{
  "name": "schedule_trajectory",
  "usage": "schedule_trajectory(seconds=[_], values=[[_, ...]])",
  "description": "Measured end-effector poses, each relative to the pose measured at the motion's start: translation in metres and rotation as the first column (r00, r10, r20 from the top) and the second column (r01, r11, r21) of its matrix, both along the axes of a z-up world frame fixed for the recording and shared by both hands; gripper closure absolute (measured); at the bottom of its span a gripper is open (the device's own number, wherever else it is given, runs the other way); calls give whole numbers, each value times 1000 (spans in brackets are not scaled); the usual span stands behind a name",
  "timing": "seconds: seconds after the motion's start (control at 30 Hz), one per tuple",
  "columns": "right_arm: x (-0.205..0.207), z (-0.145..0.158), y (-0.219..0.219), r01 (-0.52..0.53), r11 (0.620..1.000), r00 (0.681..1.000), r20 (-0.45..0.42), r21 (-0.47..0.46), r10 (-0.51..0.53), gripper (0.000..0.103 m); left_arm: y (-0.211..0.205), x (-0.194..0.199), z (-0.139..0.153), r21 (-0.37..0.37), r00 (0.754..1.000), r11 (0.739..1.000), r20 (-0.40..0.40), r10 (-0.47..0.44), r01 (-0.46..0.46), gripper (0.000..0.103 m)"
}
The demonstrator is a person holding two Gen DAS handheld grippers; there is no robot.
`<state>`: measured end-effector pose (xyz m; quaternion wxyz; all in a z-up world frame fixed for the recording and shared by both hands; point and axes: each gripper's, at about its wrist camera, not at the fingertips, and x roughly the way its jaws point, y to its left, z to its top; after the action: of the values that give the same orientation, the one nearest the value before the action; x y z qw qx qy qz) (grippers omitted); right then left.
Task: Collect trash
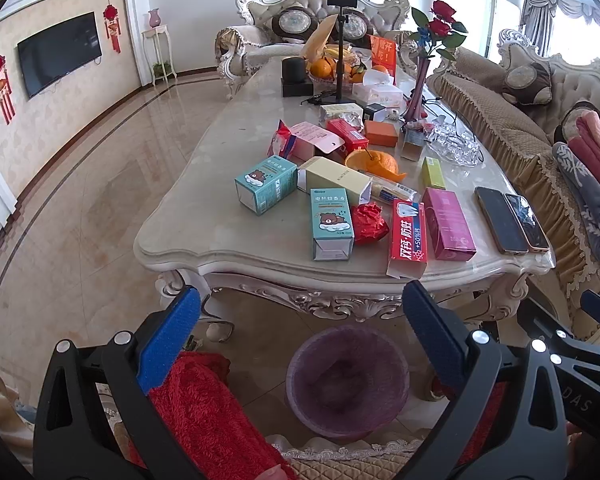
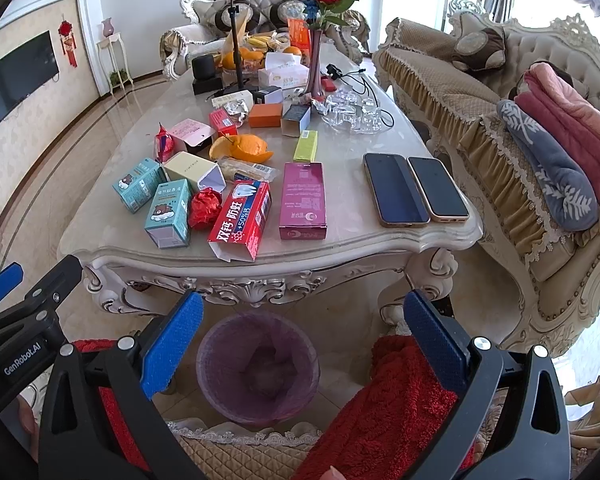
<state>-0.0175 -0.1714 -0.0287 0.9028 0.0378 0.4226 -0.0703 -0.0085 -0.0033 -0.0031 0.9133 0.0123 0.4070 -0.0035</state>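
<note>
Left wrist view: I see the big cream marble table with carved legs.
Bin: the round purple plastic trash bin stands on the floor, just in front of the table.
Trash: the boxes lie together on the table. The red toothpaste box hangs a bit over the near edge, beside the pink box and the crumpled red wrapper.
Phones: two dark phones lie side by side, near the table's right edge.
My left gripper: wide apart, holding nothing.
My right gripper: wide apart too, over the bin.
</note>
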Motion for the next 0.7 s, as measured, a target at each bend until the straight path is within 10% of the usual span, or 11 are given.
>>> schedule_trajectory(seconds=[0.7], values=[[1, 0, 0, 4, 1000, 1000, 1, 0, -4, 6, 0, 0, 0, 0, 1000, 1000, 1, 2, -2, 5]])
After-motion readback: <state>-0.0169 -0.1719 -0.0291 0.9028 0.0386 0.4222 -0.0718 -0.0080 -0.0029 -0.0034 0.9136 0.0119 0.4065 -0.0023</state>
